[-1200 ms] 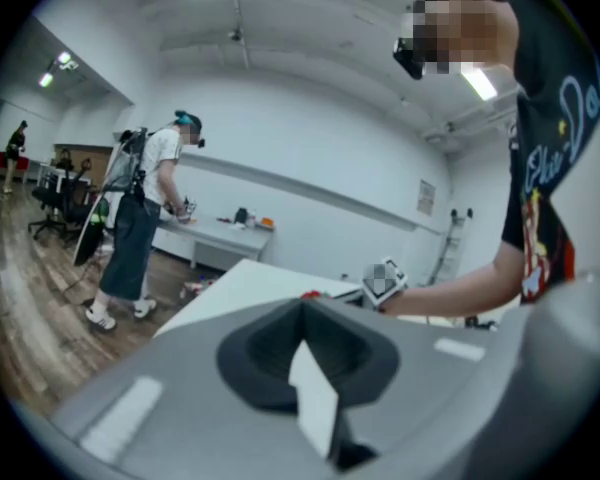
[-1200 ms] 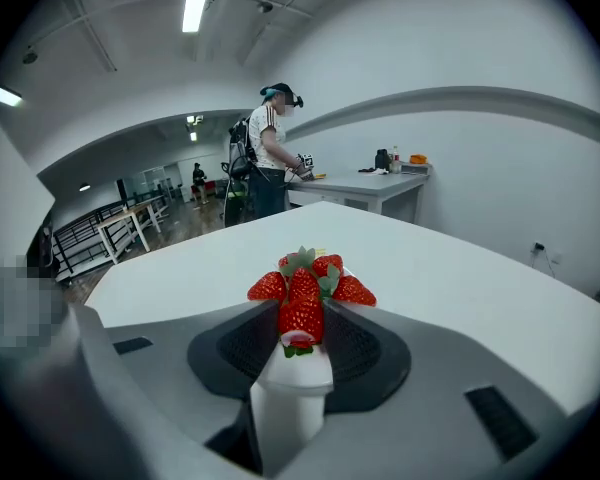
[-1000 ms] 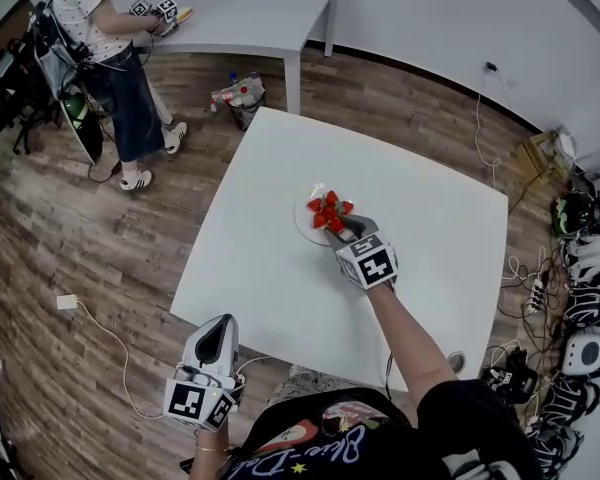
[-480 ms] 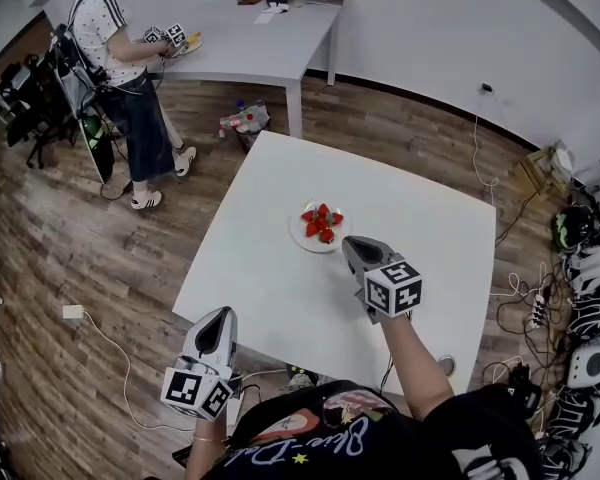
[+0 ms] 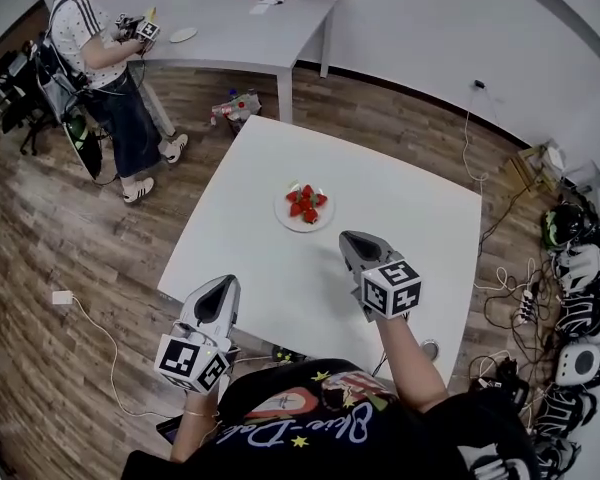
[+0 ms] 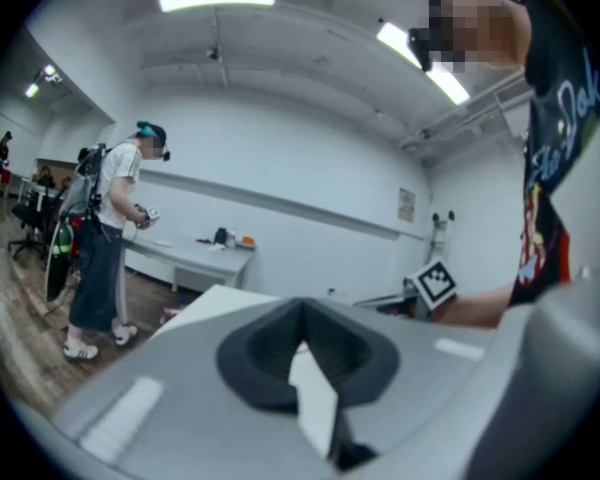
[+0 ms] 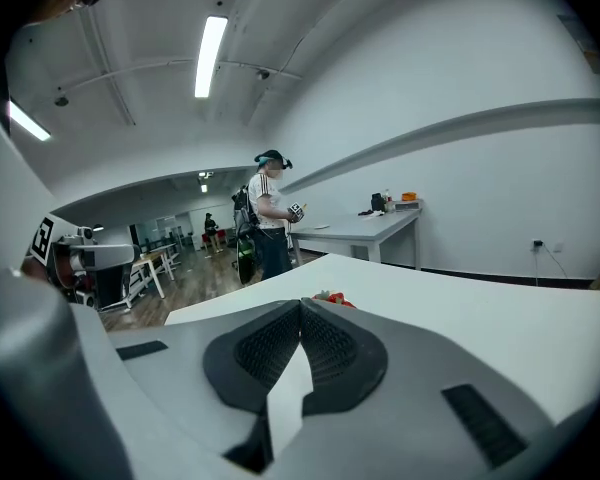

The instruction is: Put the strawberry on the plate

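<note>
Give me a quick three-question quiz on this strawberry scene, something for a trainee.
1. True or false: the right tongs are shut and empty.
2. Where do the strawberries lie? A: on the plate. B: on the floor. C: on the far table.
3. Short answer: what is between the jaws of the left tongs?

Key: 1 true; 2 A; 3 nothing, they are shut.
</note>
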A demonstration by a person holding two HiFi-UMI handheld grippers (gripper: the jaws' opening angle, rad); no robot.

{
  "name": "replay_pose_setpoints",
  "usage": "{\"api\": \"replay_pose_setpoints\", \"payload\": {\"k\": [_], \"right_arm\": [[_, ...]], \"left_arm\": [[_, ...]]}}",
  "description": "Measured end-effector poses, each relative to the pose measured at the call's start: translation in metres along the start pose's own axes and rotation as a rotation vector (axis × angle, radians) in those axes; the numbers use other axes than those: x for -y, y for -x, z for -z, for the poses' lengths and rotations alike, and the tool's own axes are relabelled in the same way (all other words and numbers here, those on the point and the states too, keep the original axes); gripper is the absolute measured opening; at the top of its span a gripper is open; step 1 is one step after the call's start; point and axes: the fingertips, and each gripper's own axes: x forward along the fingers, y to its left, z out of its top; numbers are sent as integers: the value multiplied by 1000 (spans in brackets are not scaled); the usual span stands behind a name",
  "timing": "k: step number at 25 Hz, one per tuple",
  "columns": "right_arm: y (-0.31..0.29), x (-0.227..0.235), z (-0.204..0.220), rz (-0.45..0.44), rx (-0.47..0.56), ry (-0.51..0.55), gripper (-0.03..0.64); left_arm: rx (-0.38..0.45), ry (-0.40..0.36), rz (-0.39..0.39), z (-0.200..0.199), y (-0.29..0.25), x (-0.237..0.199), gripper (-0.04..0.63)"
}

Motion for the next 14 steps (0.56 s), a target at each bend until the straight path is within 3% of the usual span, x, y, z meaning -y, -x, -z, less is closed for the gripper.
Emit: {"api": "replay_pose_setpoints", "payload": {"k": [14], "right_arm": [[2,-11,11,-11,-37,22,18]], "left_arm": [[-22,-4,11,7,6,8,0]]}}
